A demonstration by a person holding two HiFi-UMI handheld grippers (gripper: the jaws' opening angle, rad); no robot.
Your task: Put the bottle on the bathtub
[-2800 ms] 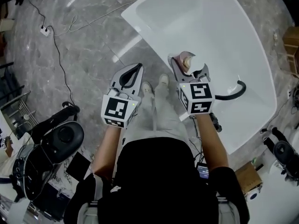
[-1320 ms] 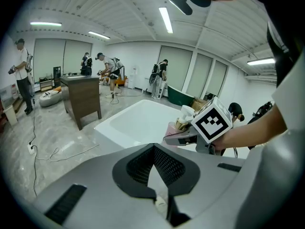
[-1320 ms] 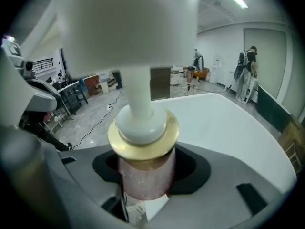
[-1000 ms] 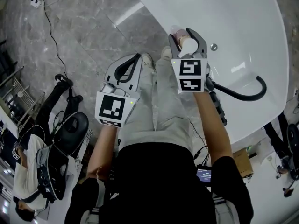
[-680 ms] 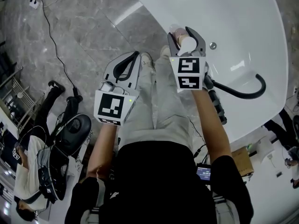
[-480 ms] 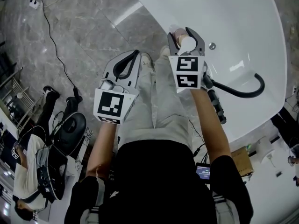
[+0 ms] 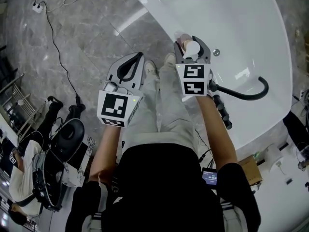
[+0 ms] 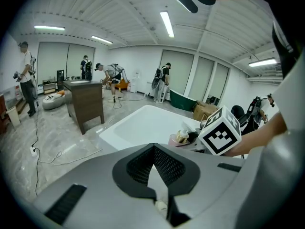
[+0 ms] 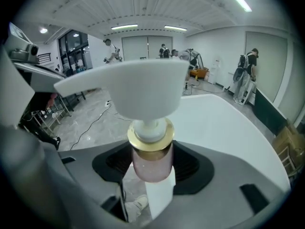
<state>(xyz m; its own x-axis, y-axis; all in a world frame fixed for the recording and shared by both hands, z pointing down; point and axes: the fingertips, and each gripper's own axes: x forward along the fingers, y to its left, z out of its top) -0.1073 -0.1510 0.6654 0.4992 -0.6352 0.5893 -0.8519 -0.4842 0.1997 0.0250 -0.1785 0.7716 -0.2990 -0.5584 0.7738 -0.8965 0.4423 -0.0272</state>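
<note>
A pink bottle (image 7: 191, 46) with a gold collar and a white pump head stands upright in my right gripper (image 7: 192, 52), which is shut on it. It hangs over the near rim of the white bathtub (image 7: 154, 11). In the right gripper view the bottle (image 9: 151, 163) fills the centre between the jaws, with the bathtub (image 9: 224, 123) behind it. My left gripper (image 7: 137, 62) is over the grey floor left of the tub, shut with nothing in it. From the left gripper (image 8: 153, 151) I see the bottle (image 8: 181, 137) and the bathtub (image 8: 143, 125) ahead.
A black curved hose (image 7: 241, 94) and a round drain (image 7: 216, 52) lie inside the tub. A cable (image 7: 58, 47) and power strip (image 7: 37, 7) cross the floor. Black equipment (image 7: 63, 144) sits at lower left, a cardboard box (image 7: 251, 168) at lower right. A dark cabinet (image 8: 86, 101) and several people stand beyond.
The right gripper, still holding the bottle, has stayed over the tub's near rim with only a slight shift. The left gripper has barely moved. A person at lower left has shifted.
</note>
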